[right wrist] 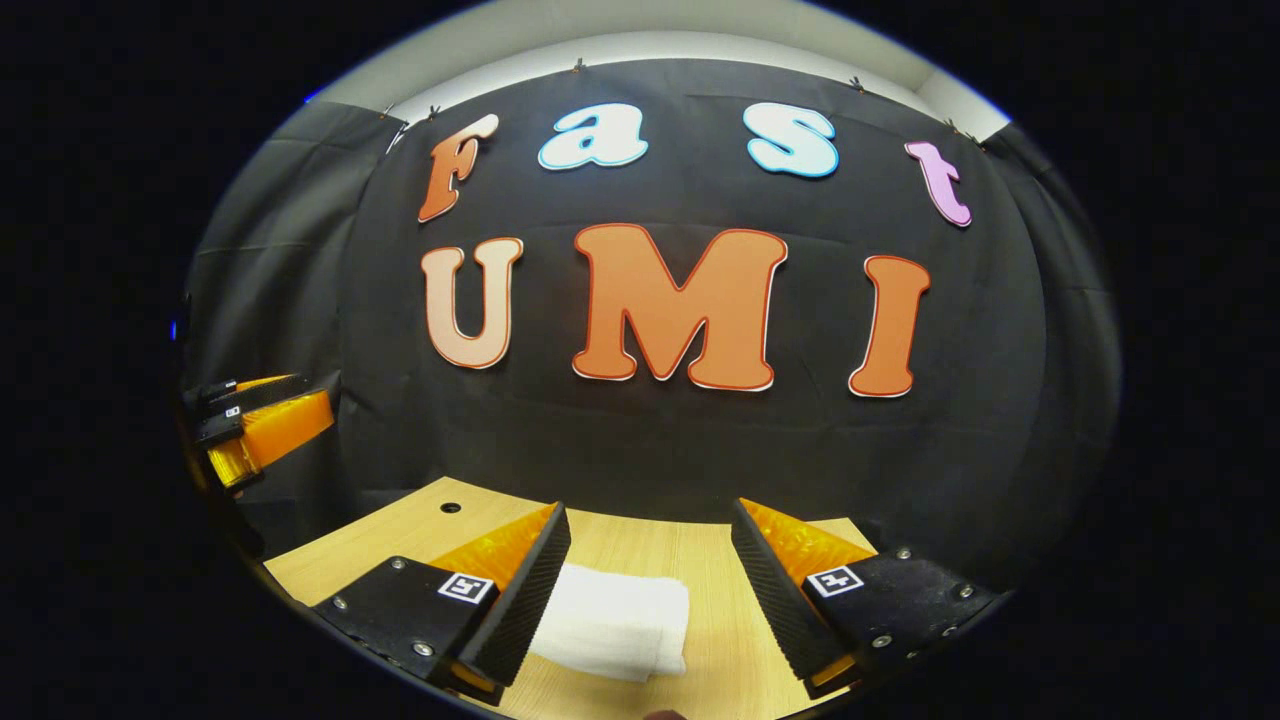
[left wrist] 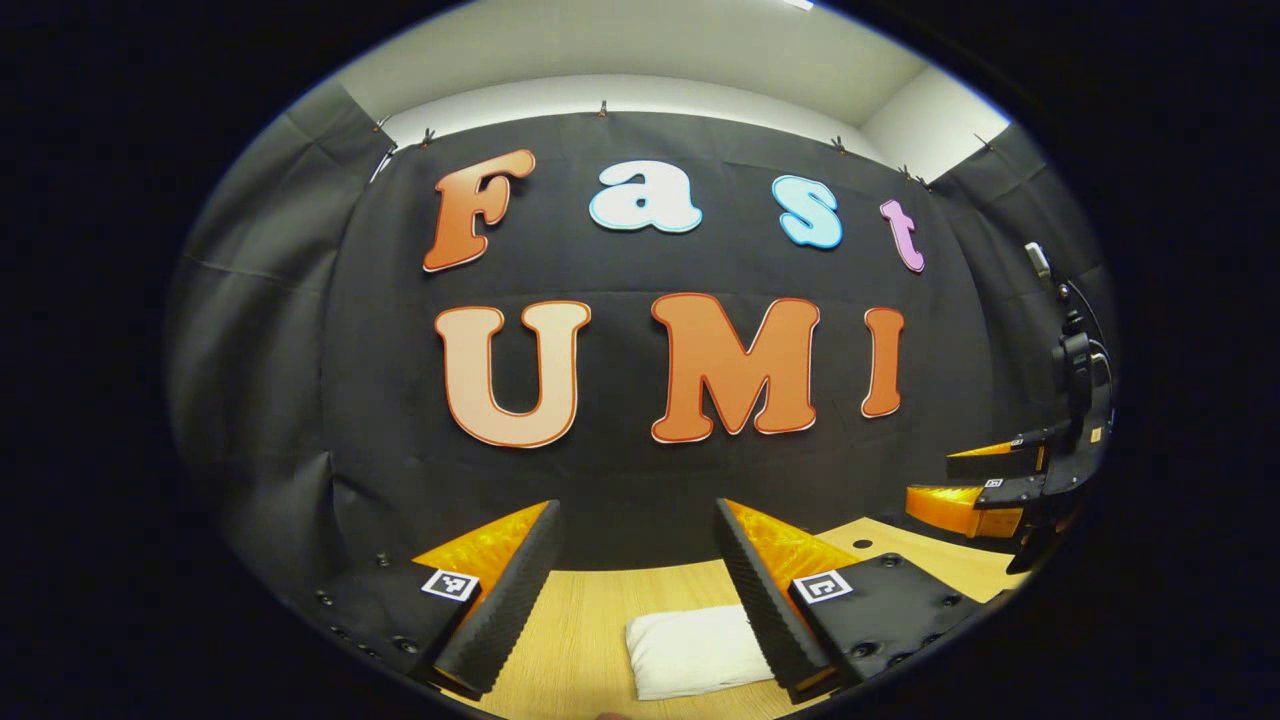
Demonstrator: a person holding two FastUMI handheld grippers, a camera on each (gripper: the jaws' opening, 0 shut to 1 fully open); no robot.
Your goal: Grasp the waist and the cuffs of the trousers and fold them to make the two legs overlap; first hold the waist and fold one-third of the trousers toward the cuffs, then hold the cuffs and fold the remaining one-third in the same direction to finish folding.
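The white trousers (left wrist: pixel 690 650) lie folded into a small thick bundle on the wooden table (left wrist: pixel 590 620). In the left gripper view my left gripper (left wrist: pixel 632 520) hangs above them, open, with nothing between its fingers; the bundle sits low between the fingers, partly behind the right one. In the right gripper view the same bundle (right wrist: pixel 620 620) lies flat below my right gripper (right wrist: pixel 650 520), which is also open and holds nothing. The right gripper (left wrist: pixel 985 480) shows at the far right of the left gripper view, and the left gripper (right wrist: pixel 265 410) at the far left of the right gripper view.
The black cloth wall rises just behind the table's far edge. A small round hole (right wrist: pixel 450 508) is in the table top near the back left in the right gripper view. Bare wood (right wrist: pixel 720 570) surrounds the bundle.
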